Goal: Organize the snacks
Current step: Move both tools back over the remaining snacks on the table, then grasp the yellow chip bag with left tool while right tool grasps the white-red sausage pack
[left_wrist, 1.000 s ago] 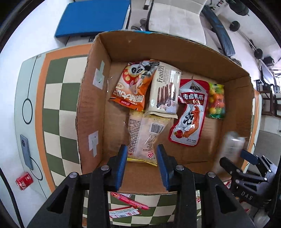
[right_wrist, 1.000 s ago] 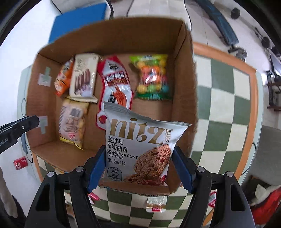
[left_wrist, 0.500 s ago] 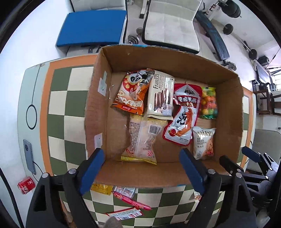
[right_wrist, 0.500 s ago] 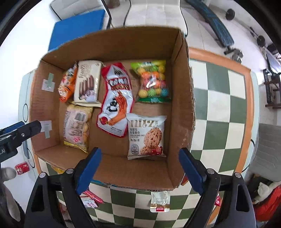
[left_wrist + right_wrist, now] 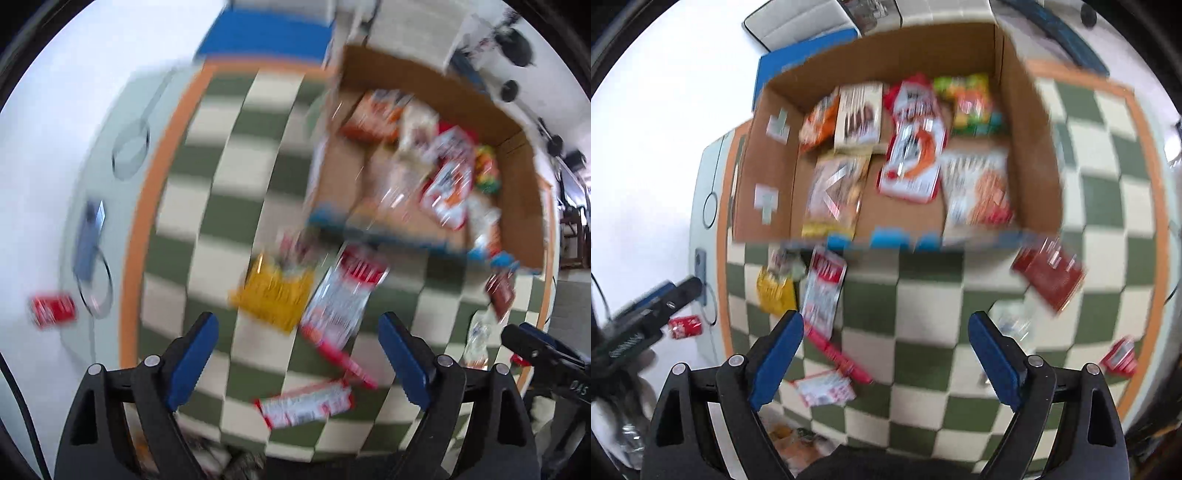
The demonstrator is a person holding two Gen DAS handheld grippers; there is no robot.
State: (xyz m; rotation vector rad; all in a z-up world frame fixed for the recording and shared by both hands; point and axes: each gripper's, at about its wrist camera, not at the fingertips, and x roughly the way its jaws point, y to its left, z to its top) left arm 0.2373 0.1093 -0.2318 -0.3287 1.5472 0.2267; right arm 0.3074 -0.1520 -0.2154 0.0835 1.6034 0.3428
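Both views are motion-blurred. The cardboard box [image 5: 768, 173] holds several snack packs, among them the cookie pack [image 5: 979, 188] and a red-and-white pack [image 5: 912, 155]. The box also shows in the left wrist view [image 5: 517, 206]. On the checkered mat lie a yellow pack [image 5: 273, 291], a red-and-white pack [image 5: 343, 295], a flat red-white packet [image 5: 306, 402] and a dark red pack [image 5: 1049, 275]. My left gripper [image 5: 299, 354] is open and empty above the yellow and red-white packs. My right gripper [image 5: 886, 354] is open and empty above the mat in front of the box.
A red can [image 5: 53, 308] and a phone-like device [image 5: 88, 236] lie at the mat's left edge. A blue pad [image 5: 266, 37] lies beyond the mat. A small red packet [image 5: 1119, 356] and a clear wrapper [image 5: 1012, 321] lie at the right.
Both grippers have pulled back from the box and dropped toward the mat in front of it. The left one has swung left. Both jaws stay wide open.
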